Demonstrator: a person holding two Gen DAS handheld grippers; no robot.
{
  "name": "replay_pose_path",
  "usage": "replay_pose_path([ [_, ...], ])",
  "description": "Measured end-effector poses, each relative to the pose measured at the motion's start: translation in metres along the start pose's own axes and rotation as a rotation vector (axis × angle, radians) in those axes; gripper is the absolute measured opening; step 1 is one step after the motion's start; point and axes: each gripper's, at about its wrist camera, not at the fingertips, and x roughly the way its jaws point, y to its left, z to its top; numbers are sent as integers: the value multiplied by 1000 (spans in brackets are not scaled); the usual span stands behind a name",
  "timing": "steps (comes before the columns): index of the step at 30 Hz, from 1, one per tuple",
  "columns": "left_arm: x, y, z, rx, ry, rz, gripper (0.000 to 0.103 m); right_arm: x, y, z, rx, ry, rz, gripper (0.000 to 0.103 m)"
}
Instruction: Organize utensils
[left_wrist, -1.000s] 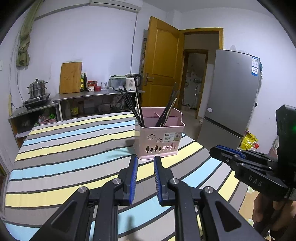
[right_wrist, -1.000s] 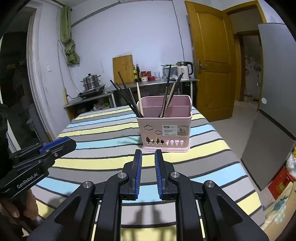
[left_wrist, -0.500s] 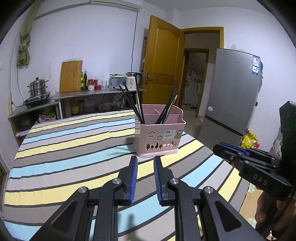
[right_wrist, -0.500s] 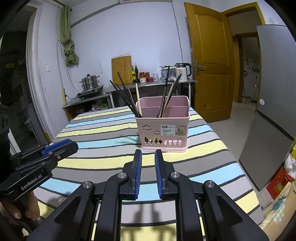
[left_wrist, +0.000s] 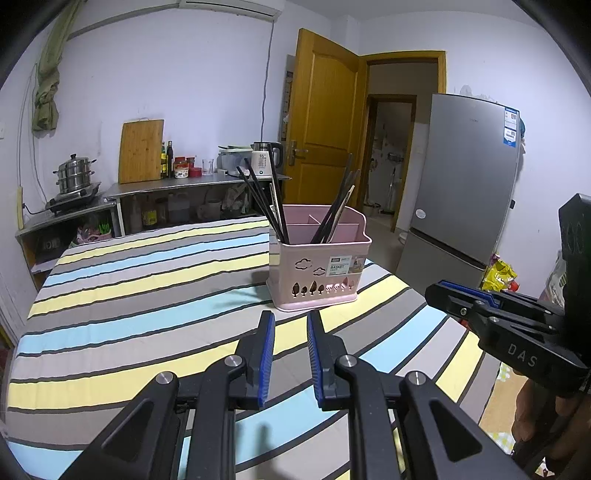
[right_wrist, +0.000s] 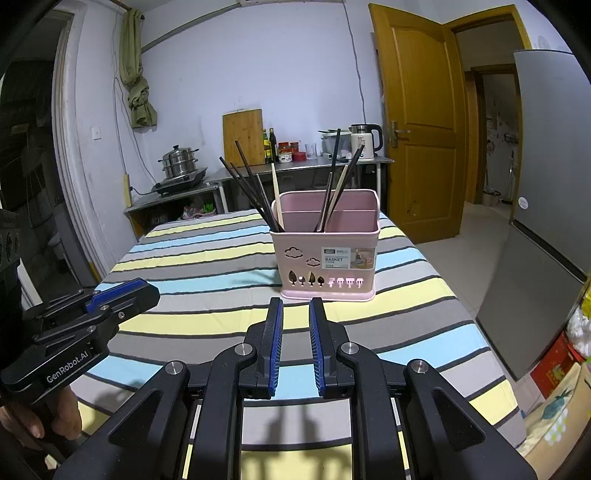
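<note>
A pink utensil basket (left_wrist: 319, 266) stands on the striped table (left_wrist: 147, 288), also in the right wrist view (right_wrist: 327, 254). Several black and pale chopsticks (right_wrist: 255, 192) lean in its compartments, some at the left (left_wrist: 264, 201), some in the middle (left_wrist: 338, 208). My left gripper (left_wrist: 290, 325) hovers above the table in front of the basket, jaws slightly apart and empty; it shows at the left of the right wrist view (right_wrist: 110, 299). My right gripper (right_wrist: 295, 310) is likewise slightly open and empty, also seen in the left wrist view (left_wrist: 465, 295).
A steel counter (left_wrist: 192, 186) behind the table holds a cutting board (left_wrist: 141, 151), bottles, a kettle (left_wrist: 264, 160) and a steamer pot (left_wrist: 75, 177). A grey fridge (left_wrist: 465, 177) and a wooden door (left_wrist: 321, 140) stand to the right. The table edge drops off on the right.
Both grippers have pulled back from the basket, which looks a little smaller and farther away. The jaws keep the same narrow gap.
</note>
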Motion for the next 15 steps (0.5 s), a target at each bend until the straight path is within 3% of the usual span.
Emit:
replay_pose_path([
  [15, 1, 1, -2, -2, 1, -2, 17, 1, 1, -2, -2, 6, -1, 15],
])
